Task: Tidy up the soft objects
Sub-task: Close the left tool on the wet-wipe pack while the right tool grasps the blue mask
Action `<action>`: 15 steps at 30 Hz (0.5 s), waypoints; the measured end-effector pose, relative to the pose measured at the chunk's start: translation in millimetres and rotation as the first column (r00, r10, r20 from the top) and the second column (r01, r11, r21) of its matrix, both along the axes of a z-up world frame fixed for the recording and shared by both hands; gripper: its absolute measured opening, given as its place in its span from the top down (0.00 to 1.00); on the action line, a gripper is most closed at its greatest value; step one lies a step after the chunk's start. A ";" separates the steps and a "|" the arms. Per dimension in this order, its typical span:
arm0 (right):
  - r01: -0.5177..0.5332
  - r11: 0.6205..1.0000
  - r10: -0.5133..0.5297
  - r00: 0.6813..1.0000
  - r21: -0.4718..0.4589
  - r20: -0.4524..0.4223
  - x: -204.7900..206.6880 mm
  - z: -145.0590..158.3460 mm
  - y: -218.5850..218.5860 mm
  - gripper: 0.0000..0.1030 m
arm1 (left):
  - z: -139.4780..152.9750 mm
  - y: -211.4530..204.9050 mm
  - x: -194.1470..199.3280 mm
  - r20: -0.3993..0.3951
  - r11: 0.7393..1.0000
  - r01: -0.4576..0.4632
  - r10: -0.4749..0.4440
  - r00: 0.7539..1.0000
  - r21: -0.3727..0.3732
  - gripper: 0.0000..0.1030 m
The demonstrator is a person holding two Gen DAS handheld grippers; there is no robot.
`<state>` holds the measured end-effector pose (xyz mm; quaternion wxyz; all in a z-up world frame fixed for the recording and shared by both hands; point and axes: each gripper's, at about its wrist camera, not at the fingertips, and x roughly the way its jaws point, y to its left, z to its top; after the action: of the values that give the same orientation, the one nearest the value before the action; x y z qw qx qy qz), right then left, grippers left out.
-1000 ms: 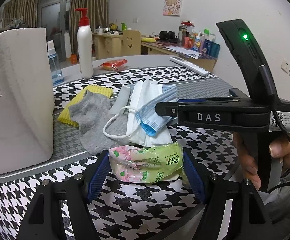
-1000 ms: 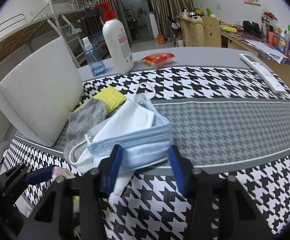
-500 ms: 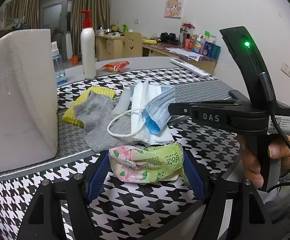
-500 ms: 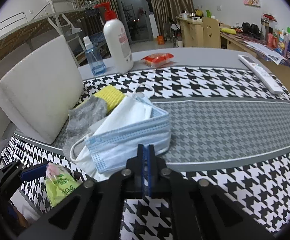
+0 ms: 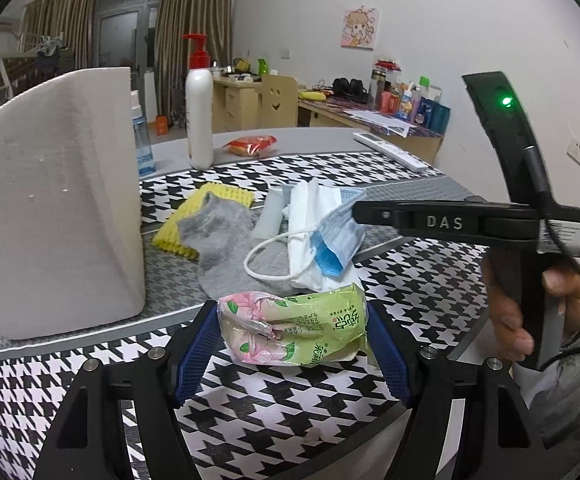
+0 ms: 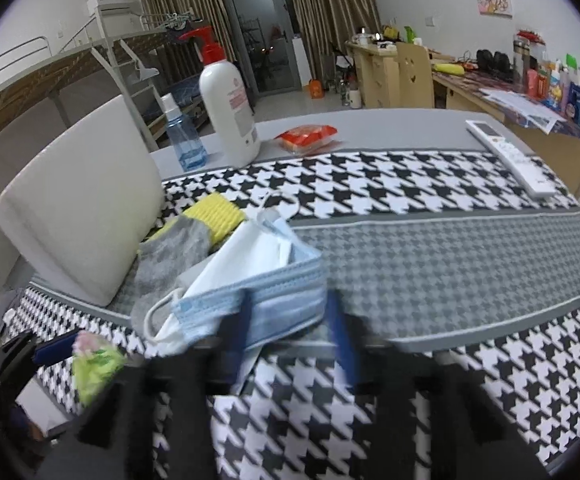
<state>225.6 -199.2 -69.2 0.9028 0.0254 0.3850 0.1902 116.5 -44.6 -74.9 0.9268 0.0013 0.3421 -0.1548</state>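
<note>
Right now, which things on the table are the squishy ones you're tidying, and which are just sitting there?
Part of the tidying:
tissue pack, between the left gripper's fingers
blue face mask, at the right gripper
grey sock
yellow sponge cloth
white foam block

Just sitting there:
lotion pump bottle
blue spray bottle
red snack packet
remote control

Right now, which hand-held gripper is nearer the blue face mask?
Right. The right hand-held gripper is at the blue face mask, fingers either side of its near edge. The left hand-held gripper, holding the green tissue pack, sits in front of the mask, apart from it.
</note>
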 end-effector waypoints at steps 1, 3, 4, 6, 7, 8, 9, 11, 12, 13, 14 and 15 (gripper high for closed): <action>-0.002 1.000 0.002 1.000 -0.006 0.011 1.0 0.0 1.6 0.43 | 0.8 1.6 -0.3 0.002 1.000 -0.001 0.001 1.000 -0.001 0.29; 0.002 1.000 -0.002 1.000 -0.022 0.008 5.5 -1.3 4.1 0.43 | 2.1 4.4 0.4 0.005 1.000 -0.005 0.005 1.000 -0.005 0.29; 0.008 1.000 -0.008 1.000 -0.022 0.000 9.5 -2.8 4.2 0.43 | 2.6 5.4 0.8 0.005 1.000 -0.006 0.006 1.000 -0.007 0.29; 0.008 1.000 -0.008 1.000 -0.016 -0.017 15.3 -6.0 3.7 0.43 | 3.7 7.3 2.0 0.006 1.000 -0.007 0.007 1.000 -0.012 0.29; 0.006 1.000 -0.007 1.000 -0.015 -0.026 18.6 -8.2 3.7 0.43 | 3.6 7.3 2.2 0.006 1.000 -0.006 0.006 1.000 -0.012 0.29; 0.004 1.000 -0.004 0.999 -0.014 -0.037 22.3 -11.0 4.0 0.43 | 3.4 7.4 2.8 0.006 1.000 -0.004 0.005 1.000 -0.013 0.29; 0.003 1.000 -0.003 0.999 -0.011 -0.046 24.0 -12.9 3.6 0.43 | 3.2 7.3 3.3 0.006 1.000 -0.003 0.003 1.000 -0.012 0.29; 0.003 1.000 -0.002 0.998 0.006 -0.063 27.8 -16.7 2.8 0.43 | 2.3 7.4 3.1 0.006 1.000 -0.003 0.003 1.000 -0.010 0.29; -0.001 1.000 0.002 0.998 0.015 -0.064 29.2 -17.9 3.0 0.43 | 2.1 7.8 3.8 0.005 1.000 -0.003 0.003 1.000 -0.011 0.29; 0.001 1.000 0.001 0.998 0.018 -0.067 29.9 -19.2 3.6 0.43 | 1.8 8.1 4.8 0.004 1.000 -0.003 0.003 1.000 -0.011 0.29; -0.001 1.000 0.003 0.997 0.020 -0.075 30.9 -20.4 3.5 0.43 | 1.1 8.3 5.0 0.002 1.000 -0.005 0.005 1.000 -0.011 0.29; -0.003 1.000 0.005 0.997 0.029 -0.078 31.9 -21.5 3.3 0.46 | 1.0 8.6 5.1 0.001 1.000 -0.005 0.005 1.000 -0.011 0.29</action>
<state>257.5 -195.9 -90.7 0.8861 0.0449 0.4175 0.1965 121.6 -36.0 -73.9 0.9273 -0.0046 0.3407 -0.1546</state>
